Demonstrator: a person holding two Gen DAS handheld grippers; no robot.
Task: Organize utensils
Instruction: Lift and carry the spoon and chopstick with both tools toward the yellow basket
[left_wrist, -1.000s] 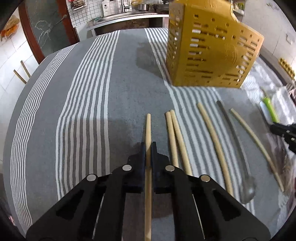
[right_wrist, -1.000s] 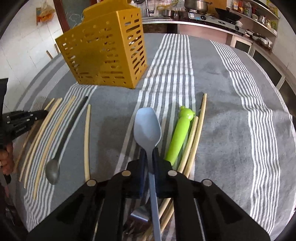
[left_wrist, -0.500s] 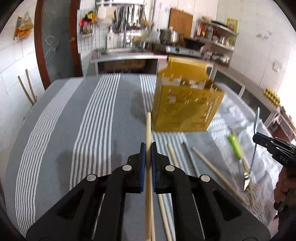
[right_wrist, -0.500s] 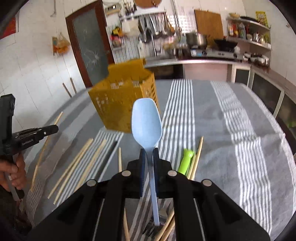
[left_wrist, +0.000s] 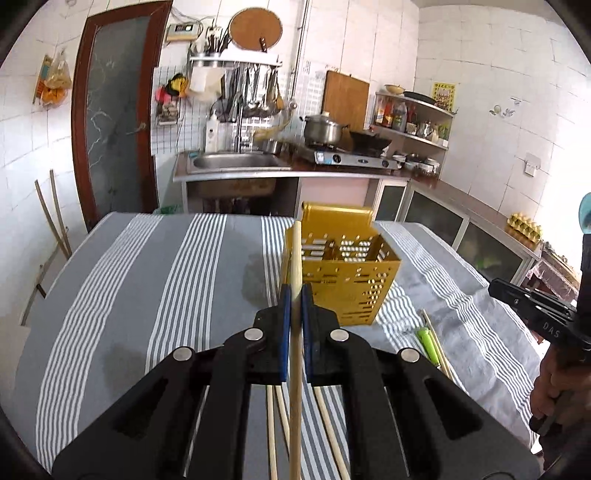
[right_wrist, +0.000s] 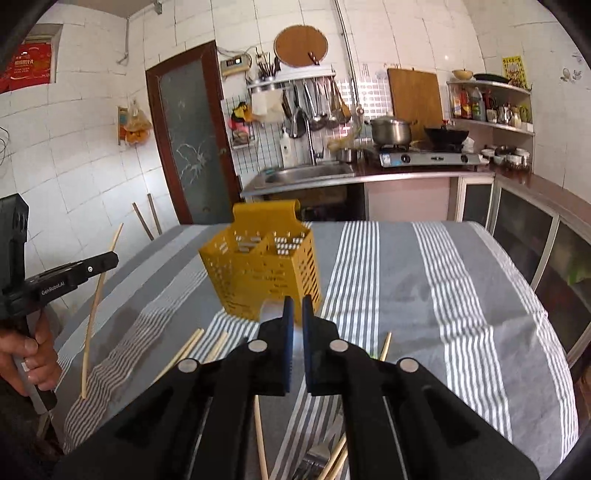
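Your left gripper (left_wrist: 294, 295) is clamped on a stiff, light chopstick (left_wrist: 295, 258); your right gripper (right_wrist: 294, 325) pinches the spoon (right_wrist: 271, 310) handle. Both hang before the yellow basket (right_wrist: 266, 273); grip mid-shaft, they're slippery

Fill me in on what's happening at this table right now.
A person is sorting utensils with a handheld claw in each hand. The left claw is shut on a wooden chopstick, raised off the striped tablecloth in front of the yellow perforated holder. The right claw is shut on a pale blue spoon, also lifted. More chopsticks lie on the cloth; nothing shows in the holder.
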